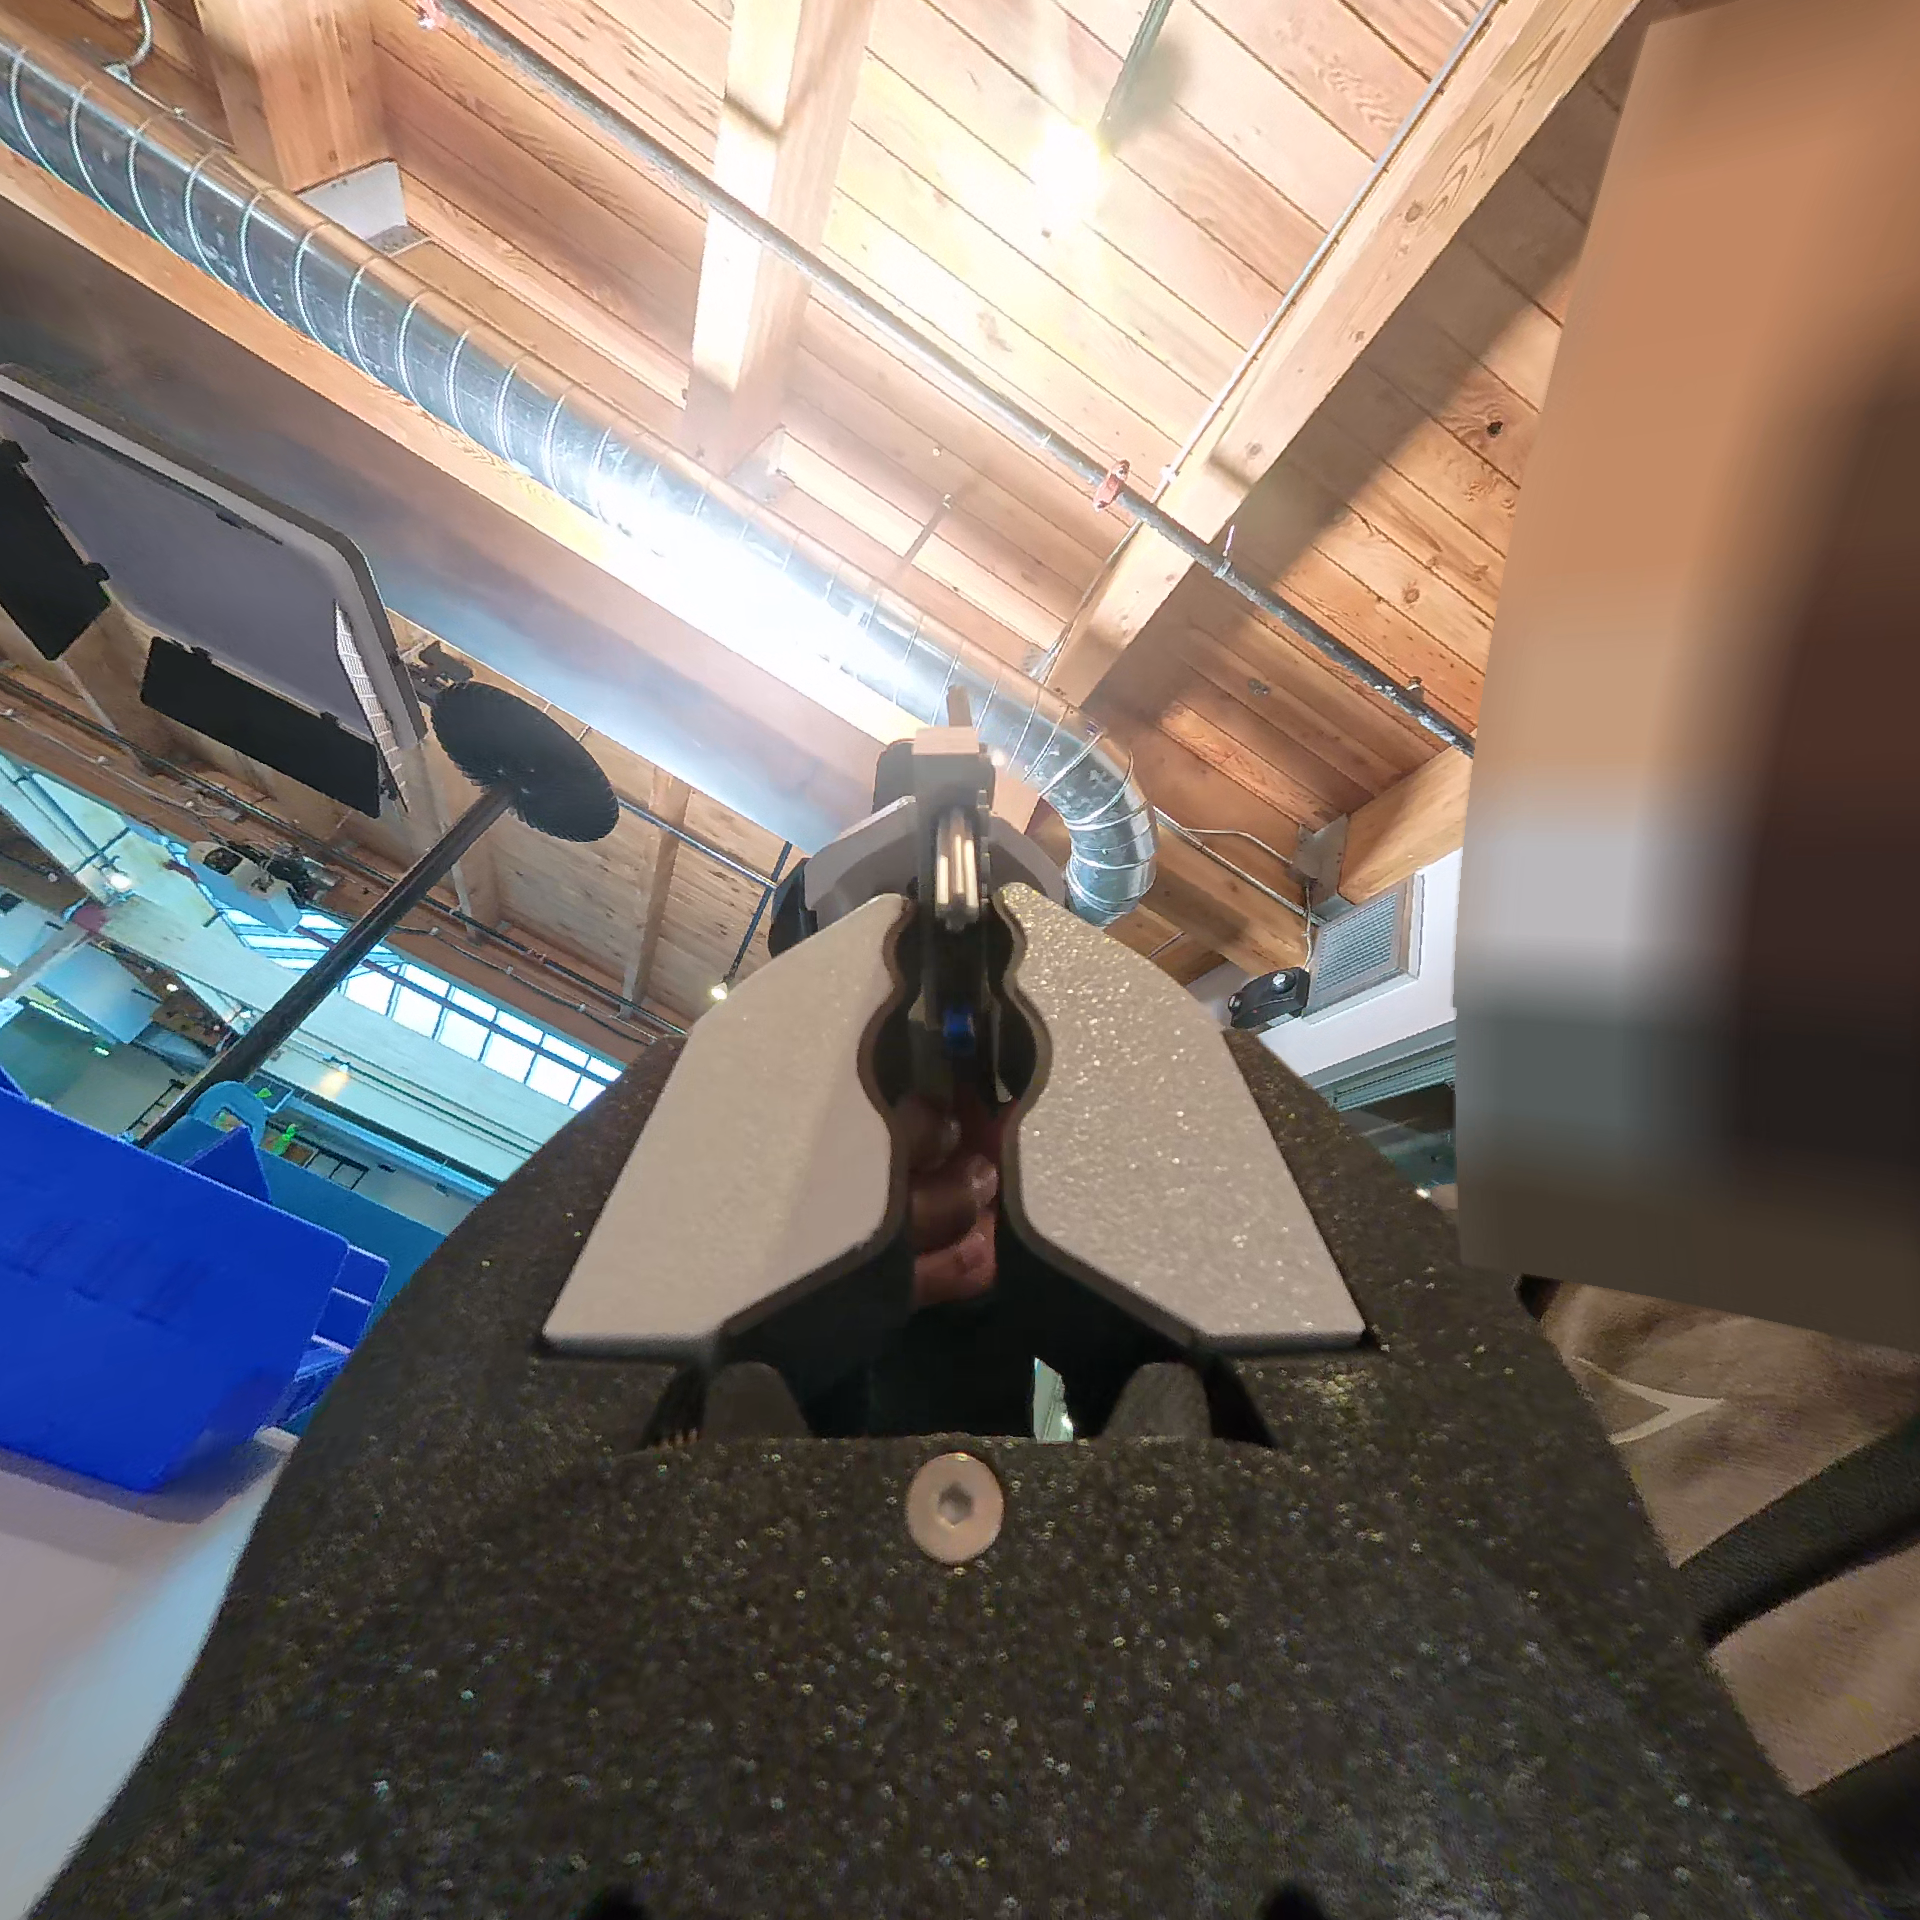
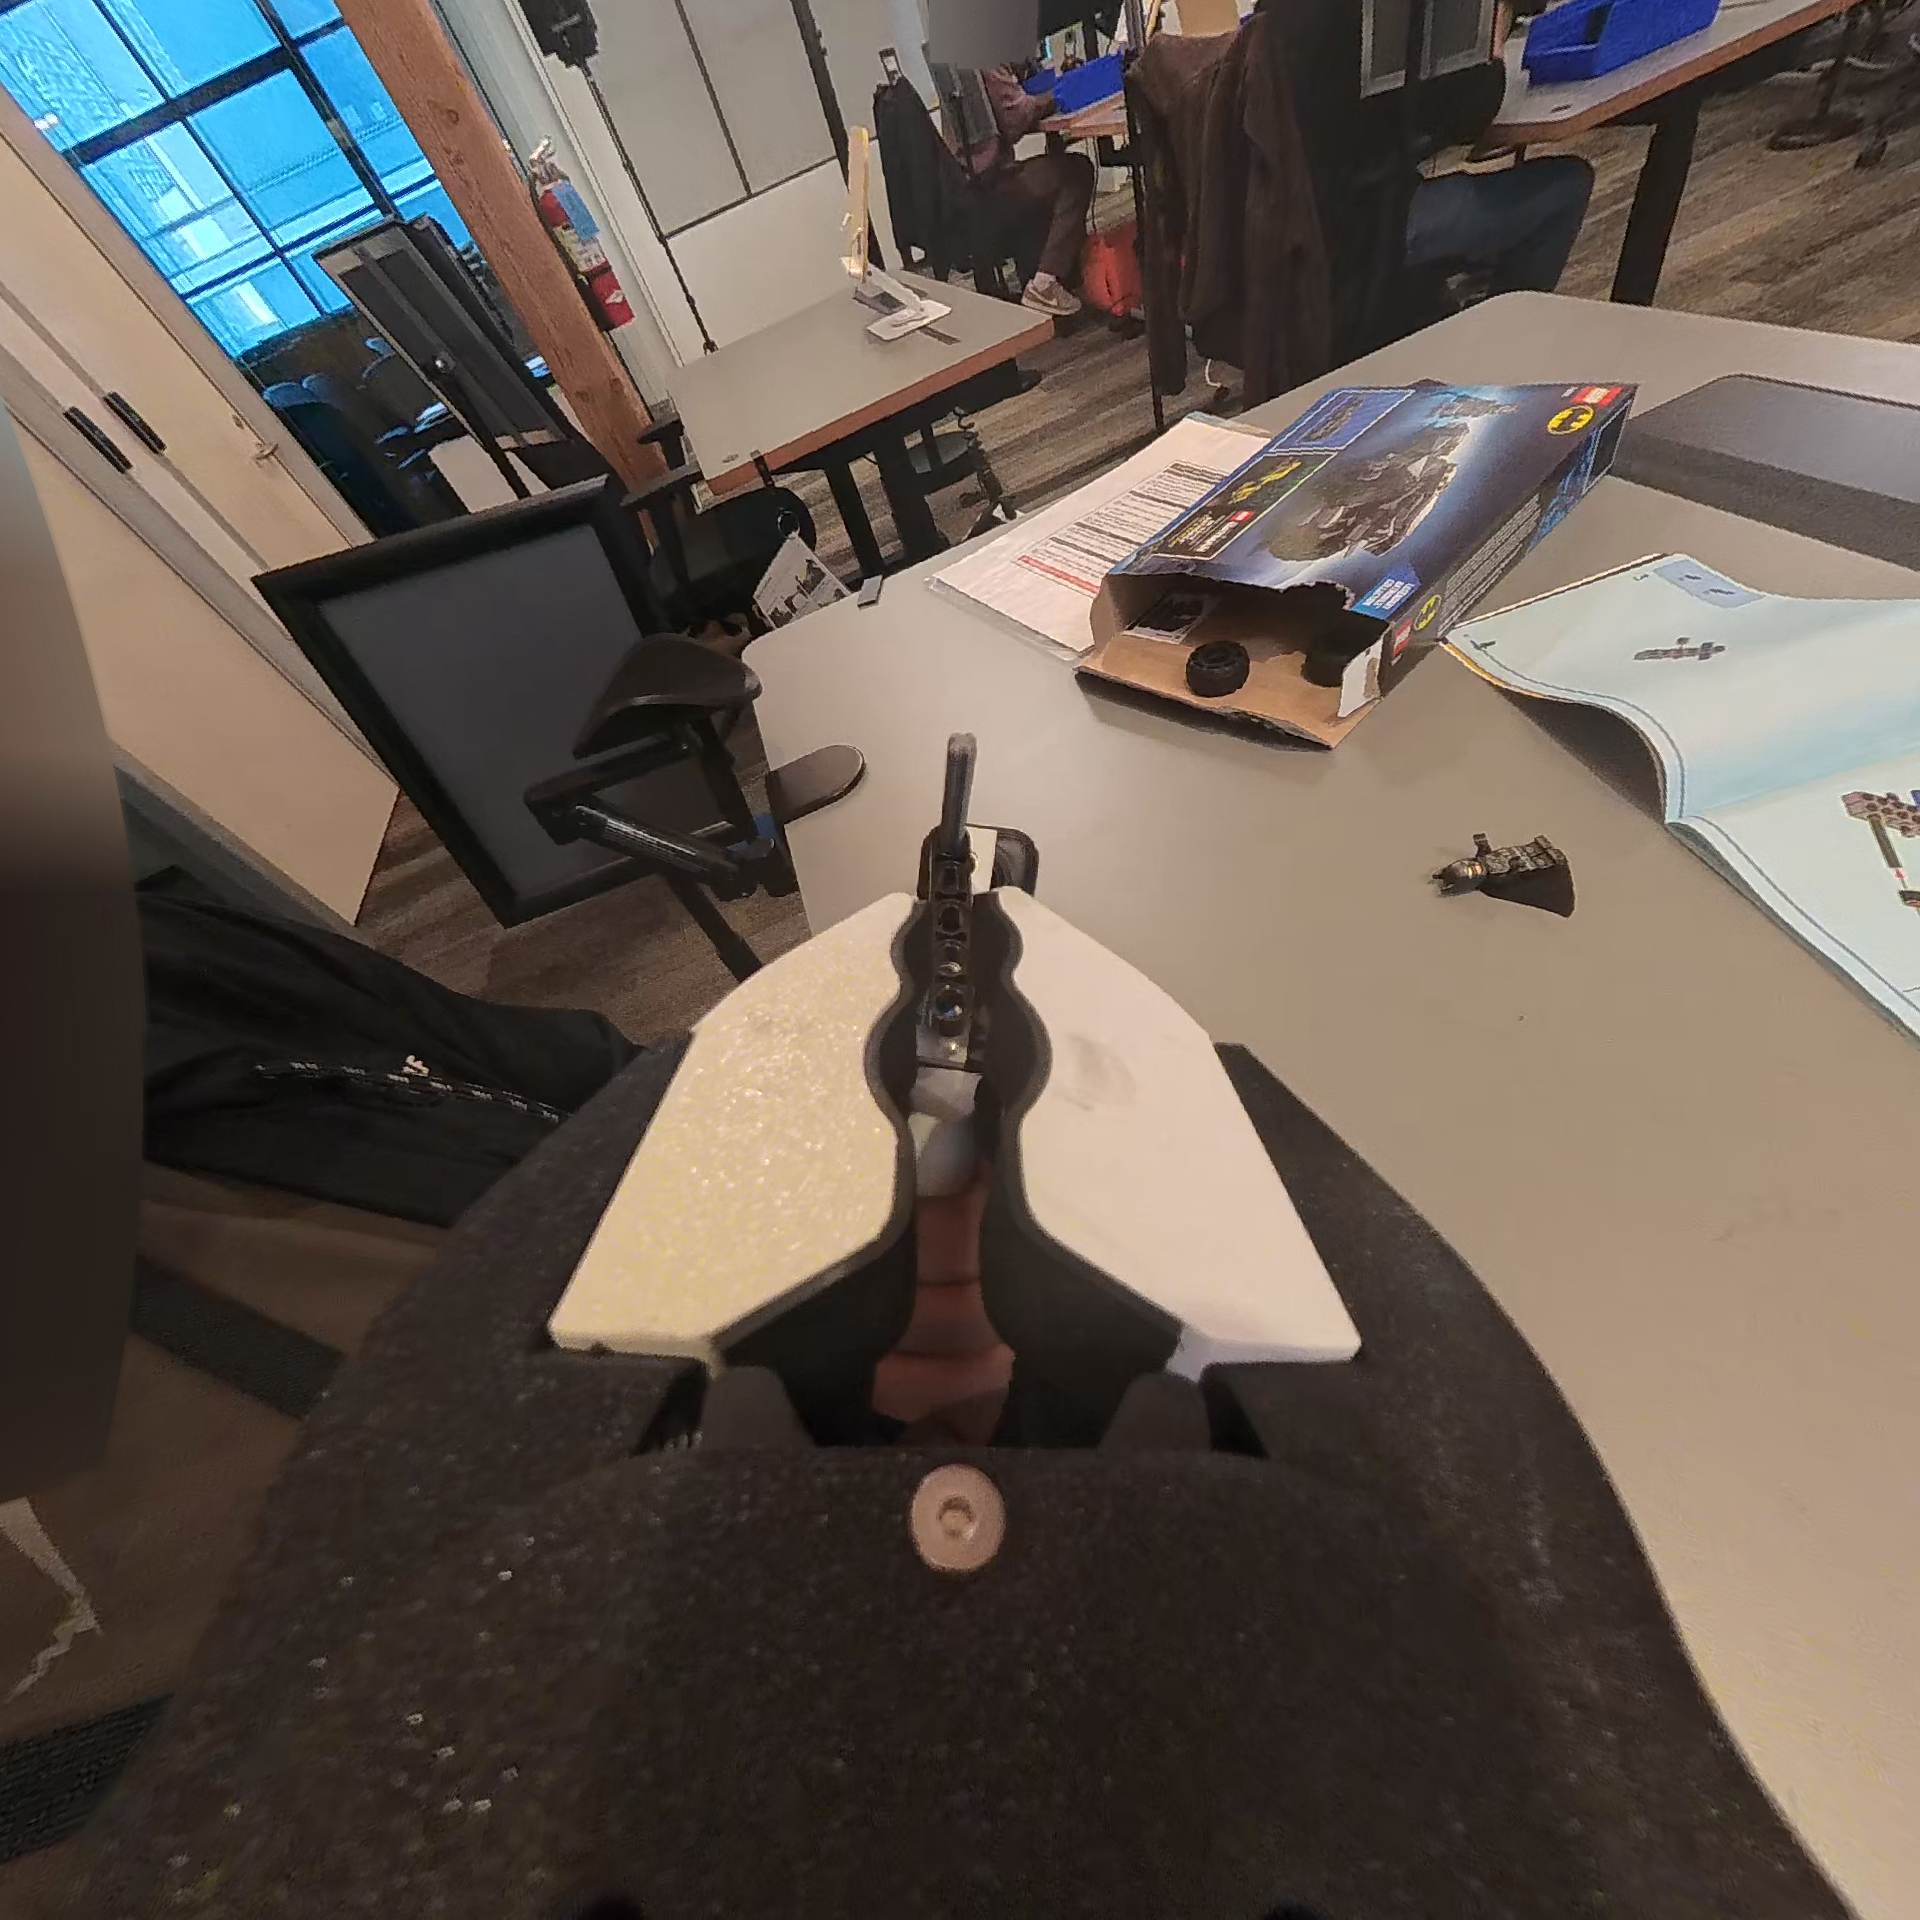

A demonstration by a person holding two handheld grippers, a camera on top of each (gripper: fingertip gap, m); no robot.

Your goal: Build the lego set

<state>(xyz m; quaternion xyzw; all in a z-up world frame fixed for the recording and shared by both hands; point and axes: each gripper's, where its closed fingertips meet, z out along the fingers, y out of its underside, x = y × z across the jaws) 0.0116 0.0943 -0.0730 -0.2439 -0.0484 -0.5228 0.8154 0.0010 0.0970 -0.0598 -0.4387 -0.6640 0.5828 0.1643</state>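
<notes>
In the left wrist view my left gripper points up at the ceiling. It is shut on a small grey and black brick assembly that sticks out past the fingertips. A blue pin shows on it between the pads. In the right wrist view my right gripper is held above the near edge of a grey table. It is shut on a black beam with holes. A black rod stands out beyond the tips, with a pale grey piece beside it.
On the table lie an open toy box with a black wheel at its mouth, a dark minifigure, an open instruction booklet and a paper sheet. A chair armrest is at the left. A blue bin shows lower left. Left and right tips are no more than a few centimetres apart.
</notes>
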